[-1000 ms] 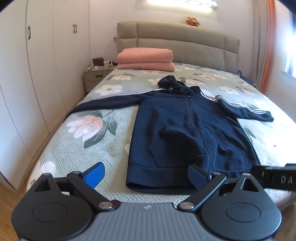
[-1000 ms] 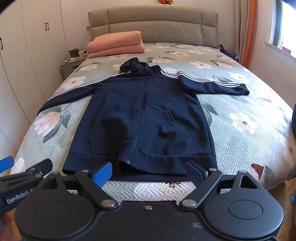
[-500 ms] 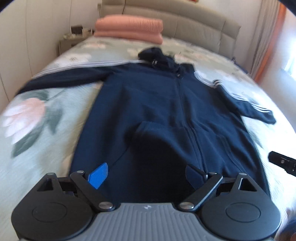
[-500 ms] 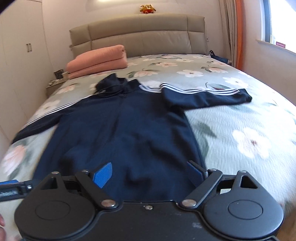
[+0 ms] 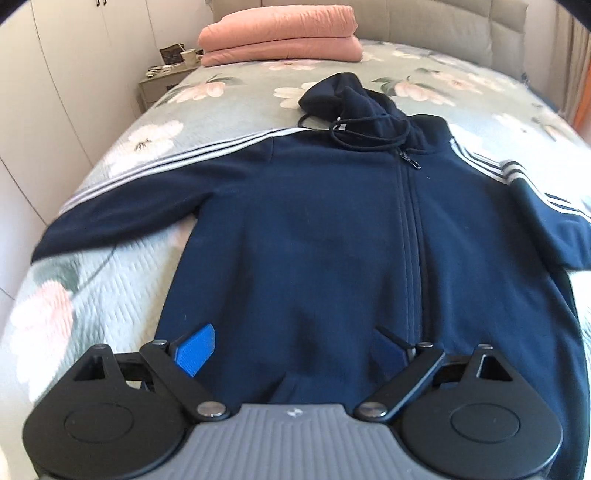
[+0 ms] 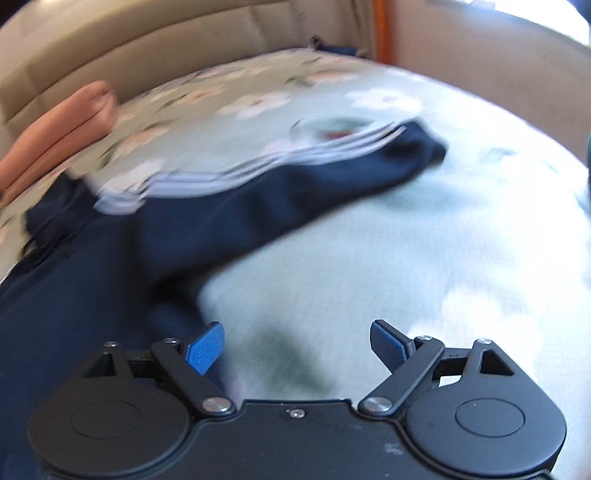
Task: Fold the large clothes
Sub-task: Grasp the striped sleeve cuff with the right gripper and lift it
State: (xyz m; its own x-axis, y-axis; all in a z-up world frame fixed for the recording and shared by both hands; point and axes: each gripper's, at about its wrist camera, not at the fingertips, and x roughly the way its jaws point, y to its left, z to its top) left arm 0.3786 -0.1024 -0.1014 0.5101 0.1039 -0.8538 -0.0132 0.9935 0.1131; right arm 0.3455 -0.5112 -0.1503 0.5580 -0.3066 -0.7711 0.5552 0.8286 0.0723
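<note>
While both jaws are standing wide and holding nothing, the left gripper [image 5: 295, 347] is hovering over the hoodie [image 5: 332, 236] and the right gripper [image 6: 297, 345] beside its sleeve [image 6: 295, 192]. Lying flat on the floral bed [image 5: 110, 280], hood [image 5: 340, 96] is pointing toward the pink blankets [image 5: 280, 33] and headboard [image 6: 147, 48].

Black hand-held gripper [image 5: 293, 349] (blue pads [image 5: 195, 349])

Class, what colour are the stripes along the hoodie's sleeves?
White stripes on the navy hoodie; clearest in the left wrist view.
</note>
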